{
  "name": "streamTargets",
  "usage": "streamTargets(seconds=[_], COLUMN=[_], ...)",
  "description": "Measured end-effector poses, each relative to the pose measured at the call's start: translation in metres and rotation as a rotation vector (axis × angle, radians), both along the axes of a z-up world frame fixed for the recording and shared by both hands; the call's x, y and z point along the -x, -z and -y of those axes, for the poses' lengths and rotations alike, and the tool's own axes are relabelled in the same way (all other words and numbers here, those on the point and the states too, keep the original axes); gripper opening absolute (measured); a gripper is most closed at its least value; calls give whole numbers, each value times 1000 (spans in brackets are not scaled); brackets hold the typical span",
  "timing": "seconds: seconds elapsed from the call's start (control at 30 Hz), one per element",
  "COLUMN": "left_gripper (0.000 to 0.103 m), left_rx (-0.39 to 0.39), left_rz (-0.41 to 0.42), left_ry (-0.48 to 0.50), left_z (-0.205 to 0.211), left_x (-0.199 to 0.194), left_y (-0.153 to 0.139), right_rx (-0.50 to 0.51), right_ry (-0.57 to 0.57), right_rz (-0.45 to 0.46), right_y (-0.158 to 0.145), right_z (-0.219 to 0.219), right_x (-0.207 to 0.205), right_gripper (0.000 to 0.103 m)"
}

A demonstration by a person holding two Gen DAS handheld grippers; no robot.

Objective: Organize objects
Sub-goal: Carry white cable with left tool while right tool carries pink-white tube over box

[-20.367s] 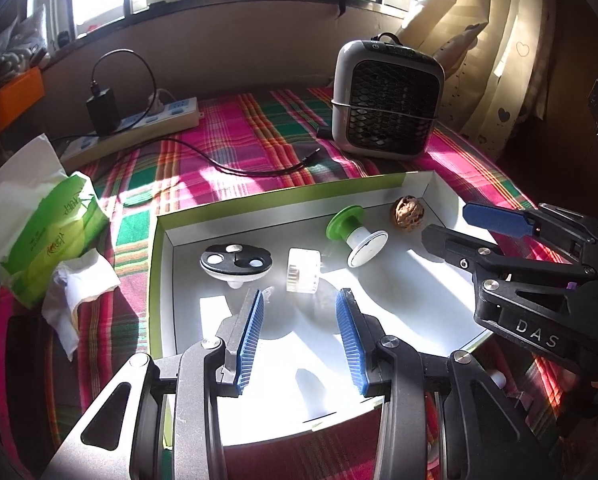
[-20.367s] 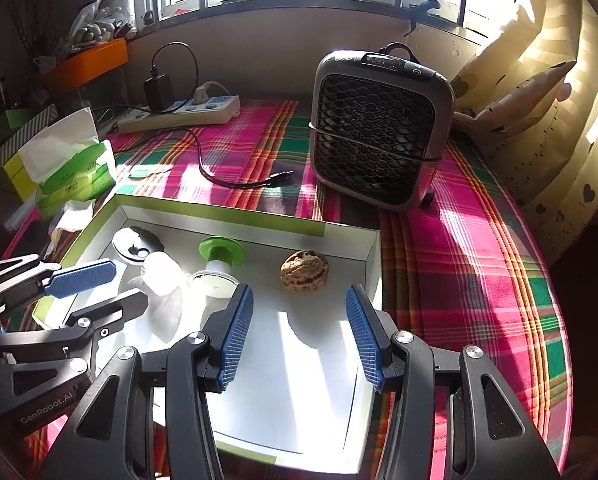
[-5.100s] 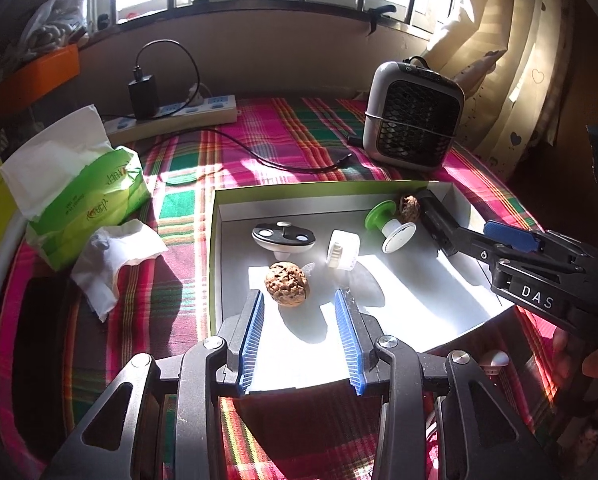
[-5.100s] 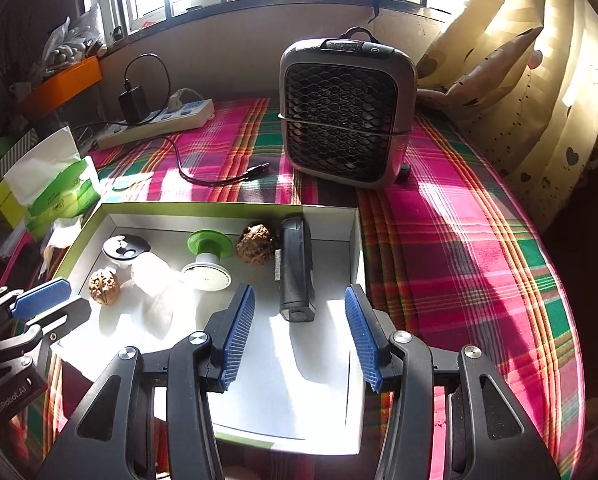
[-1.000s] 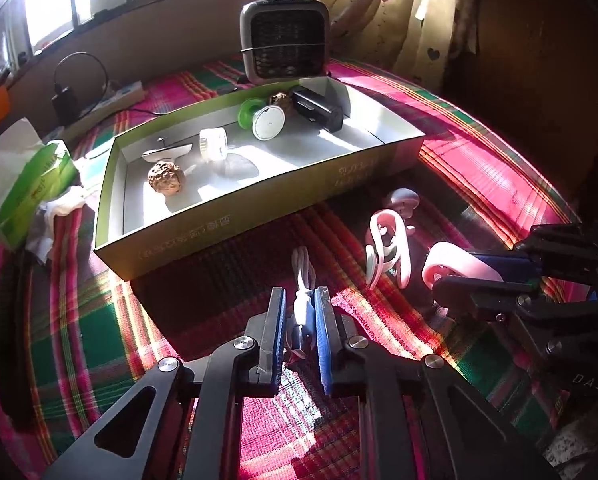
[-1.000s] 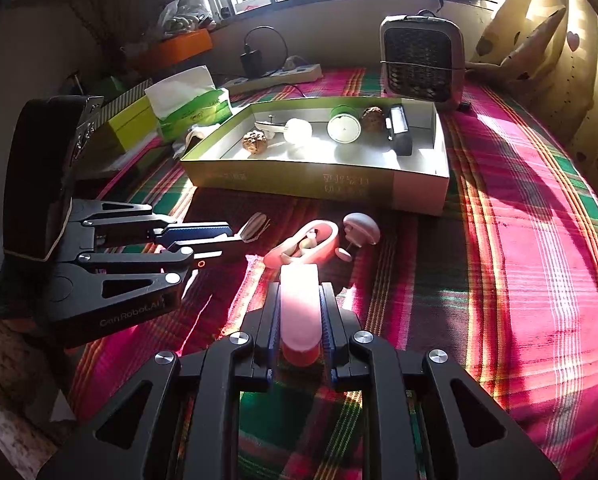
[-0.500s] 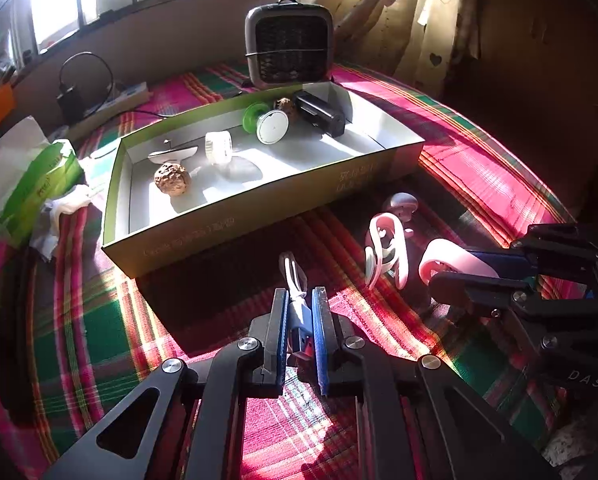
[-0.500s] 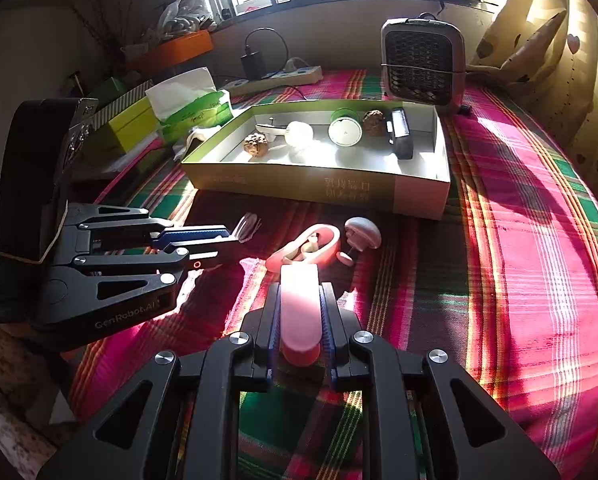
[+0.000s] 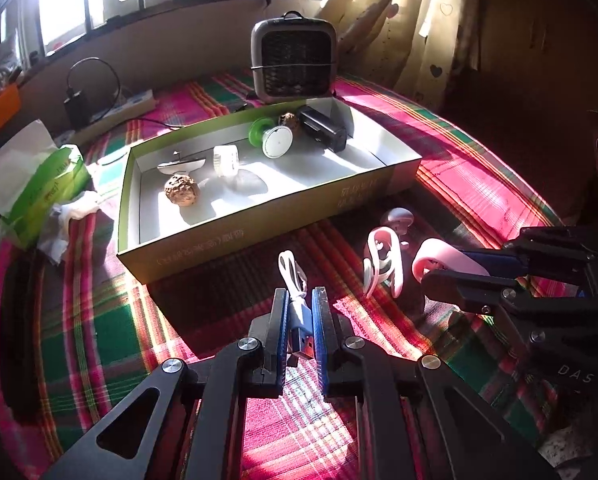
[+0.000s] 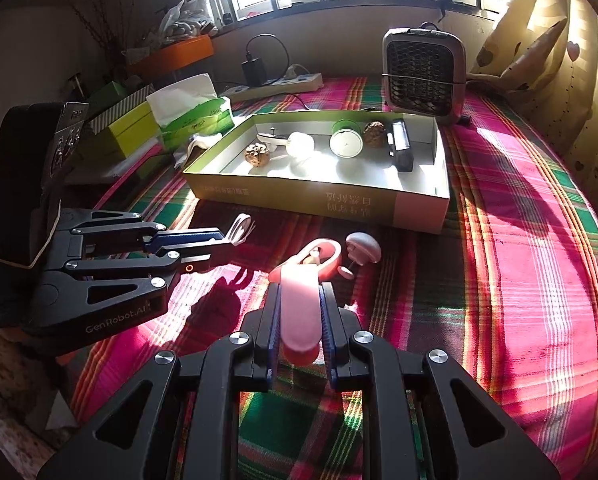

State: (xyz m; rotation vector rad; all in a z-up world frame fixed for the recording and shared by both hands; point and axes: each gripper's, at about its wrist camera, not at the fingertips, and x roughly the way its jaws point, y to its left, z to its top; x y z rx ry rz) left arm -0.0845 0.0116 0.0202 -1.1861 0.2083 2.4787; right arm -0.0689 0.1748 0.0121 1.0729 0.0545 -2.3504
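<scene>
Plaid cloth (image 10: 511,264): your left gripper (image 9: 299,314) clamps the white USB cable (image 9: 295,280); your right gripper (image 10: 300,312) clamps the pink clip (image 10: 299,300).

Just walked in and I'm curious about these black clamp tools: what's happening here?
A person is tidying small things into the green-edged cardboard box on the plaid cloth. The left gripper is shut on a short white USB cable; the right gripper is shut on a flat pink plastic piece. Both are in front of the box. A pink clip and a mushroom-shaped pink knob lie on the cloth outside it.
</scene>
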Motion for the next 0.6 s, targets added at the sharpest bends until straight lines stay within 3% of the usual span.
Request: streamTargets(seconds=[0.6], left_gripper=[10], left_rx=[-25], left_rz=[-59], left_ry=[-46], left_z=[11], left_x=[6], left_y=[-27], right_rx=[12], right_ry=[3], right_rz=[-52], right_y=[-25], right_z=[4], right_x=[17], right_gripper=[19])
